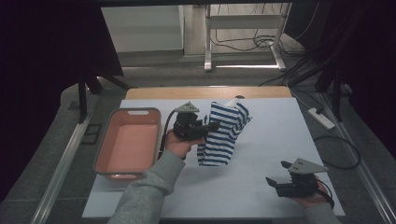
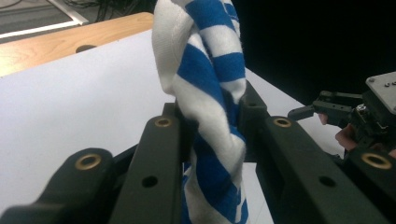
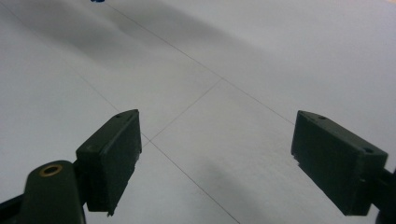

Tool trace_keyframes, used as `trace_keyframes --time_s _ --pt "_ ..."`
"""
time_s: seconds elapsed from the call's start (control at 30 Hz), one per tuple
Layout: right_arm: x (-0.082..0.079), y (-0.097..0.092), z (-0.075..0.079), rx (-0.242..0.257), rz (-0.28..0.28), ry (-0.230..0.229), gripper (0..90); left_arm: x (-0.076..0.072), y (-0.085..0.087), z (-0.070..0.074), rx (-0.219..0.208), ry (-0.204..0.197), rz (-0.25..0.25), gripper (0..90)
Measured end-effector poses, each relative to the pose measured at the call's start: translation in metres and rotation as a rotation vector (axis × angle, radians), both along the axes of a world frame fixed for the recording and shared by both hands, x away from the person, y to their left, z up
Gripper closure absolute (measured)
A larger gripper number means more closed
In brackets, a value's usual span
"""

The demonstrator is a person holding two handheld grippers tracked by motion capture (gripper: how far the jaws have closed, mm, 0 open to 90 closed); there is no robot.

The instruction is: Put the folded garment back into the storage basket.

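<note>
The left gripper point(image 2: 212, 126) has its two black jaws pinched on a bunched fold of the blue-and-white striped cloth point(image 2: 210, 84), which fills the gap between them and rises in a twisted column above the pads in the left gripper view. In the high view the same left gripper point(image 1: 210, 126) sits near the centre of the white table cover point(image 1: 275, 140), pointing toward 3 o'clock, and the striped cloth point(image 1: 223, 133) hangs from it, its lower edge reaching down toward the cover; whether that edge touches the surface is hard to tell from this angle. The grey sleeve point(image 1: 149, 191) of the person's left arm comes in from 6 o'clock.

The right gripper point(image 3: 217, 158) has its jaws spread wide apart with nothing between them, only the bare cover with its thin grid lines beneath. In the high view this right gripper point(image 1: 276, 176) rests in the hand at about 4 o'clock from the cloth, well apart from it, its jaws pointing toward 9 o'clock.

At 9 o'clock from the left gripper, a pink tray point(image 1: 112, 140) with a grey rim lies on the cover's left edge.
</note>
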State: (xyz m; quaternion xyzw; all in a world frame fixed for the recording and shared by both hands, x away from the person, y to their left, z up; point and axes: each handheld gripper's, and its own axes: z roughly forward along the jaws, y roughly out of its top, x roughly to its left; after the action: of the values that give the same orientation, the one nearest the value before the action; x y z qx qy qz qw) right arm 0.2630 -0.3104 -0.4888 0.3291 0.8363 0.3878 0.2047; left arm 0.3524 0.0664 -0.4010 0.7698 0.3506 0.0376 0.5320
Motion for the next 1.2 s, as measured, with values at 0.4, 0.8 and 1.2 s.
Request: trace_keyframes --time_s 0.4,0.8,1.2 --pt "0.000 0.000 0.000 0.001 0.000 -0.004 16.7 -0.003 0.009 0.006 -0.007 -0.015 0.013 75.4" --pt "0.000 -0.001 0.000 0.002 -0.006 -0.002 16.8 -0.006 0.017 0.010 -0.016 -0.027 0.023 75.4" --pt "0.000 0.000 0.000 0.000 -0.006 -0.004 16.8 -0.009 0.028 0.015 -0.024 -0.038 0.039 75.4"
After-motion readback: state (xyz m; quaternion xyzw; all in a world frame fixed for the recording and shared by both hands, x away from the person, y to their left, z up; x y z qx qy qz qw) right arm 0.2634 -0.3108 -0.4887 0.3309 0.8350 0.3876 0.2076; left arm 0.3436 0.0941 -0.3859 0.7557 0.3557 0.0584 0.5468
